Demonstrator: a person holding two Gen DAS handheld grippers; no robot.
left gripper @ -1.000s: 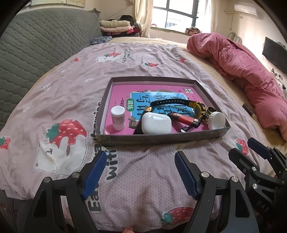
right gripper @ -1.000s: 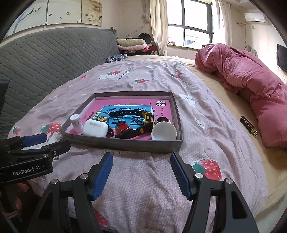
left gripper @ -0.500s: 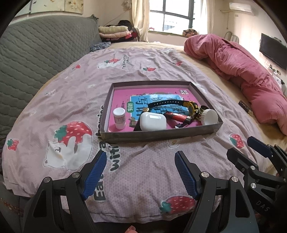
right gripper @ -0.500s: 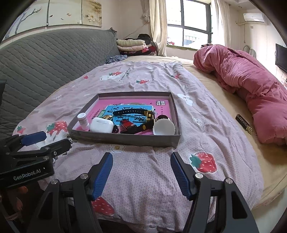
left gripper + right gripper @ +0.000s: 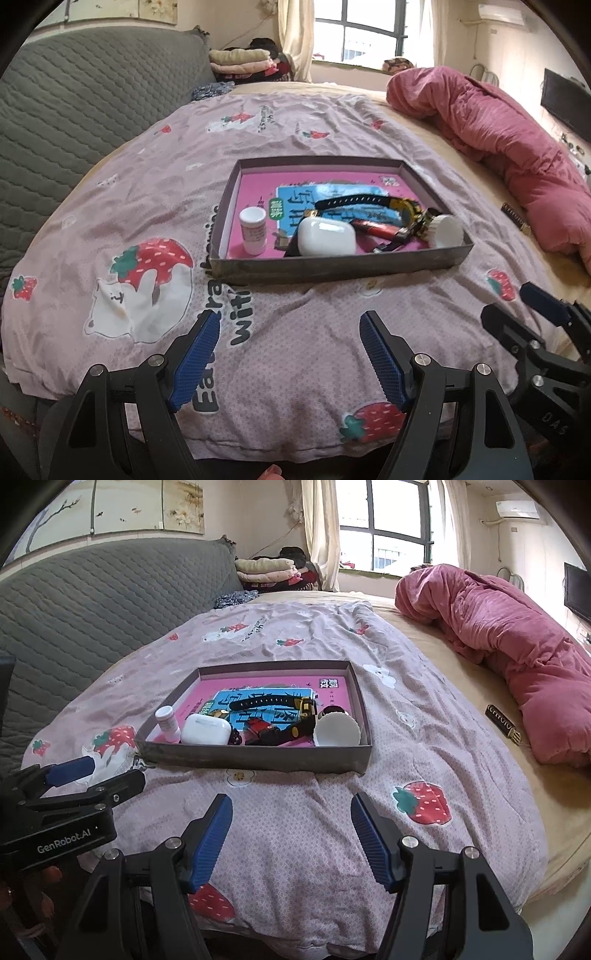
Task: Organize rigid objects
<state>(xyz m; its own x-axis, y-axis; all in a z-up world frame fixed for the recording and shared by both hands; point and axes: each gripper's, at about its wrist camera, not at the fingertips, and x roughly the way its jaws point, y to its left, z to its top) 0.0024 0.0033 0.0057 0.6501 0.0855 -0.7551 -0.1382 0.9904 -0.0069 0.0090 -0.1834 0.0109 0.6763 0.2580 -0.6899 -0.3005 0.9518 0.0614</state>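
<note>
Here, in the left wrist view, the left gripper (image 5: 288,354) hangs with its blue fingers wide apart and nothing between them, over the near edge of the bed (image 5: 147,206). Ahead lies a shallow grey tray (image 5: 332,267) on the strawberry-print sheet. Inside it, on a pink and blue printed sheet with Chinese characters, stand a small white bottle (image 5: 252,229) at the left, a white earbud case (image 5: 326,236) just beside it, a red lighter (image 5: 373,229), a black and yellow watch (image 5: 373,201) and a white round lid (image 5: 445,230) in the right near corner. The sheet's print reads partly "Eat" and "with"; the rest is folded away. The right gripper (image 5: 543,314) shows at the right edge, cut off, marked "DAS".

In the right wrist view, the right gripper (image 5: 291,830) is likewise spread and empty, short of the tray (image 5: 258,757). The bottle (image 5: 167,719), case (image 5: 205,730), lighter (image 5: 258,726), watch (image 5: 288,701) and lid (image 5: 338,731) lie in the tray's near half; a small dark thing beside the case is hard to make out. The left gripper (image 5: 81,779) enters at the left, labelled "GenRobot.AI". A pink quilt (image 5: 509,642) lies bunched at the right.
</note>
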